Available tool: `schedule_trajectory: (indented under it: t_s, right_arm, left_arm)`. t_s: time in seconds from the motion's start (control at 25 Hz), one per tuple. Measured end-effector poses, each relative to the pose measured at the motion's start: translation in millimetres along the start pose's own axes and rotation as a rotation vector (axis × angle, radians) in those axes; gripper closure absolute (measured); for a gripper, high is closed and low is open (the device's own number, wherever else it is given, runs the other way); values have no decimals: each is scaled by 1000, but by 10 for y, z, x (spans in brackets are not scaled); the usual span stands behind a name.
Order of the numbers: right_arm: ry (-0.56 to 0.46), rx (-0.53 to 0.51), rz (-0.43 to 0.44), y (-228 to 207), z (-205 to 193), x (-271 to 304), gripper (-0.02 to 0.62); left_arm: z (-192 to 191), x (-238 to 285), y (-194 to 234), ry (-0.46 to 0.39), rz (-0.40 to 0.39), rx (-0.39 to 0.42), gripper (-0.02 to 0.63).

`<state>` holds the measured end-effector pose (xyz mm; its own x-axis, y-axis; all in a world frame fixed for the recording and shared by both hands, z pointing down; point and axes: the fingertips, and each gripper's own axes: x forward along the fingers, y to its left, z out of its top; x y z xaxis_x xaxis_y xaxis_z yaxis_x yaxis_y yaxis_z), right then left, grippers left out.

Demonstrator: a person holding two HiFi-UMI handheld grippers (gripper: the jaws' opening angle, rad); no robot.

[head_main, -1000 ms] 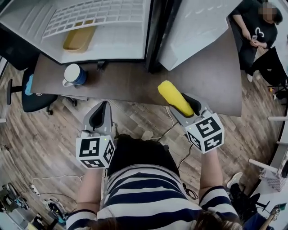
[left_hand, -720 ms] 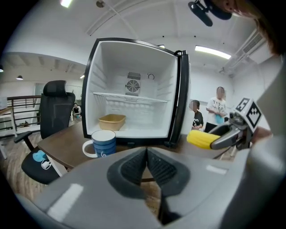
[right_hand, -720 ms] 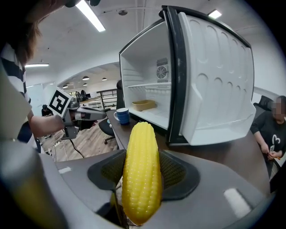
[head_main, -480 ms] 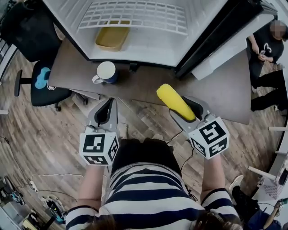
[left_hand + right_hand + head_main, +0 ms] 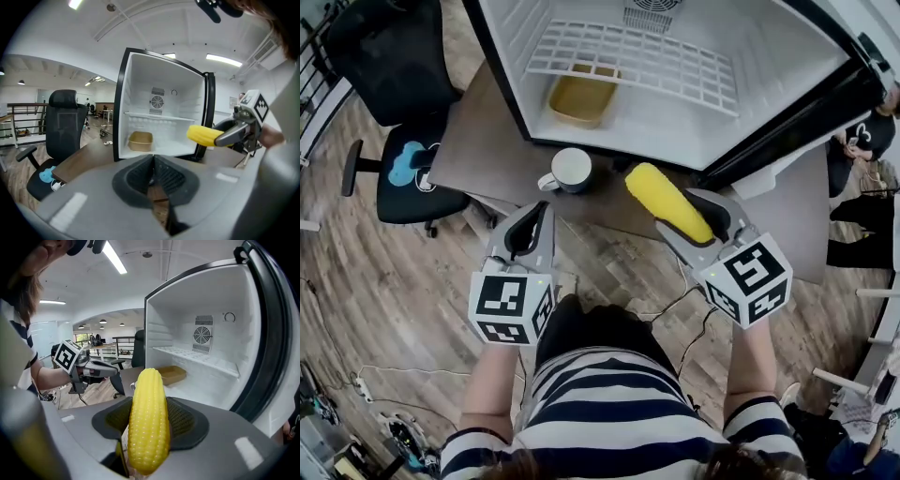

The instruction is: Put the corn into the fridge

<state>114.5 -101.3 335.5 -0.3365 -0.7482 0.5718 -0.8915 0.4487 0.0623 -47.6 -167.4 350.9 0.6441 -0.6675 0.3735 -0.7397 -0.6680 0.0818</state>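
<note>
The corn (image 5: pixel 148 420) is gripped lengthwise between the jaws of the right gripper (image 5: pixel 682 214), above the table (image 5: pixel 473 155) edge, just before the open fridge (image 5: pixel 712 122). The left gripper (image 5: pixel 528 234) is closed on nothing. A mug (image 5: pixel 570 170) is set on the table. A tan tray (image 5: pixel 579 98) is seen inside the fridge, seemingly beneath its wire shelf (image 5: pixel 656 61).

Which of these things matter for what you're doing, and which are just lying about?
In the job: corn, clamped in the right gripper; open fridge.
Lying about: mug on the table; yellow tray in the fridge; office chair.
</note>
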Motion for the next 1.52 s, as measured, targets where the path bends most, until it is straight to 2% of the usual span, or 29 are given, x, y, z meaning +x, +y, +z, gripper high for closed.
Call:
schedule_trajectory:
  t_s: [0.56,0.76,1.52]
  right_arm:
    - [-90,-83,-25,-351,1182,575,359]
    - [-109,-116,-43,-497,1516,714,359]
    - [-67,-195,-93,-1006,2066,1599,357]
  left_arm:
    - [684,264,579,-108,7,26,606]
    - [856,396,659,-141,13,37,606]
    - [968,777,966,-183,49,-28,606]
